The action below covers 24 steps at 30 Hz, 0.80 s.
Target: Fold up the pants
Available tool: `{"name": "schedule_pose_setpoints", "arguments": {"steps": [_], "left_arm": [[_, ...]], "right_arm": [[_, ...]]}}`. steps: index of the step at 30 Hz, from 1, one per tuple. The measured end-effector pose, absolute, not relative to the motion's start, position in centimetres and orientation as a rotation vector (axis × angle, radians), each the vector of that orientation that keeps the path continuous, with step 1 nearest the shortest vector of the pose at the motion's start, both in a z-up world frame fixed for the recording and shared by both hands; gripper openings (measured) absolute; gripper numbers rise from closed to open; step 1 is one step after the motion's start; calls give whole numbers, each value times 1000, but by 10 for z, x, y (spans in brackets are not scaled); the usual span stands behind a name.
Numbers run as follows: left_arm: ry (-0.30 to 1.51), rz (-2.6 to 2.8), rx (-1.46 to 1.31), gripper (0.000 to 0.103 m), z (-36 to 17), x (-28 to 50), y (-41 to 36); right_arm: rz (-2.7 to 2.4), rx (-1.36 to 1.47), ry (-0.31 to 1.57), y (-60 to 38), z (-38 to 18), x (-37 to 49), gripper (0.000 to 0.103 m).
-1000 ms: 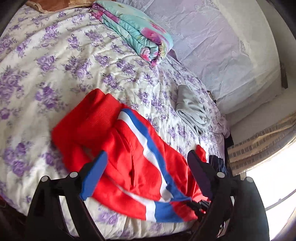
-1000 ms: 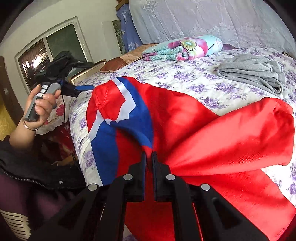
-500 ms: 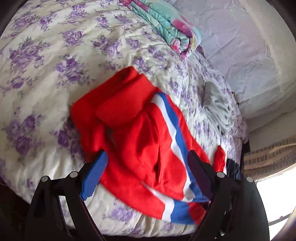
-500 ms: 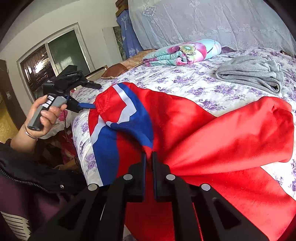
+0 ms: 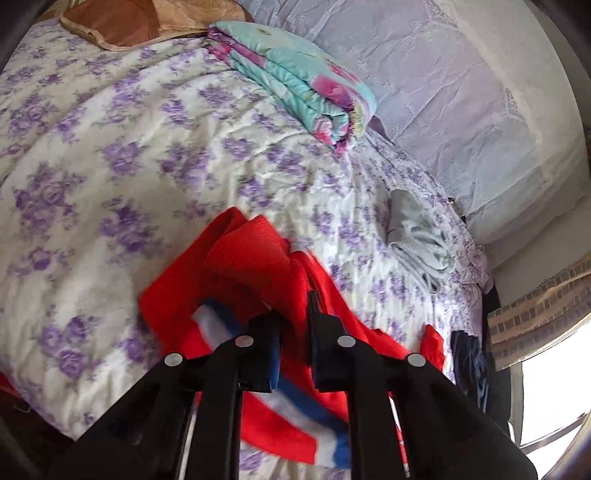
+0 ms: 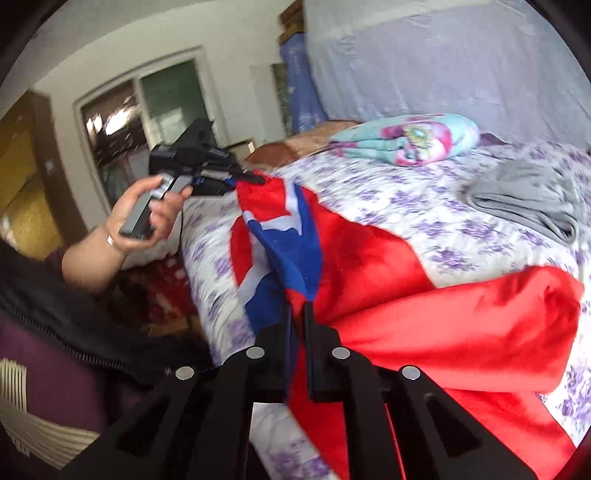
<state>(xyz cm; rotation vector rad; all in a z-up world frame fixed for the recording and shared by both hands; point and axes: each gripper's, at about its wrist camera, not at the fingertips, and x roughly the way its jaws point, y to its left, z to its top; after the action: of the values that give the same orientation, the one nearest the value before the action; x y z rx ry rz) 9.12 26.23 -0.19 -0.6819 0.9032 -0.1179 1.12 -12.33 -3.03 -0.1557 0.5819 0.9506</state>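
Observation:
Red pants (image 5: 236, 269) with a white and blue side stripe lie bunched on the flowered bed near its front edge; they also show in the right wrist view (image 6: 424, 321). My left gripper (image 5: 293, 332) is shut on the pants' fabric at one end and holds it raised; it also shows in the right wrist view (image 6: 247, 179), held by a hand. My right gripper (image 6: 297, 325) is shut on the pants at the blue stripe edge.
A folded grey garment (image 5: 417, 236) lies at the right side of the bed (image 5: 110, 155). A folded teal floral quilt (image 5: 303, 81) and a brown pillow (image 5: 122, 22) lie at the far end. A window (image 6: 144, 110) is behind the left hand.
My left gripper has closed from wide open onto the pants' end and lifted it. The right gripper stays shut on the fabric, which has been pulled up between the two.

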Motion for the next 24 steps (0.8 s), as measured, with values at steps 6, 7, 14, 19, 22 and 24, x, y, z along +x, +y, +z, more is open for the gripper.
{"name": "schedule_pose_setpoints", "arguments": {"steps": [6,7,14,19,22,24], "left_arm": [[988,-78,-680,13,-47,81,276],[982,-78,-672,13,-47,79,275],[957,-79,-646,13,-35,70,274],[975,-40,-607,16,-42,60,268],[971,-25,-588,19,-46,51,268],[976,-23,-591,22,-50,47,270]], "right_arm": [[929,-147,703,-115,-67,22,7],[931,-140,700,-114,-67,21,7],[995,-119,667,-117,-63,7,7],[947,-195,725,-111,-82,15,7],[941,-199,725,-112,-83,14,7],[937,-204,727,-112,-84,11,12]]}}
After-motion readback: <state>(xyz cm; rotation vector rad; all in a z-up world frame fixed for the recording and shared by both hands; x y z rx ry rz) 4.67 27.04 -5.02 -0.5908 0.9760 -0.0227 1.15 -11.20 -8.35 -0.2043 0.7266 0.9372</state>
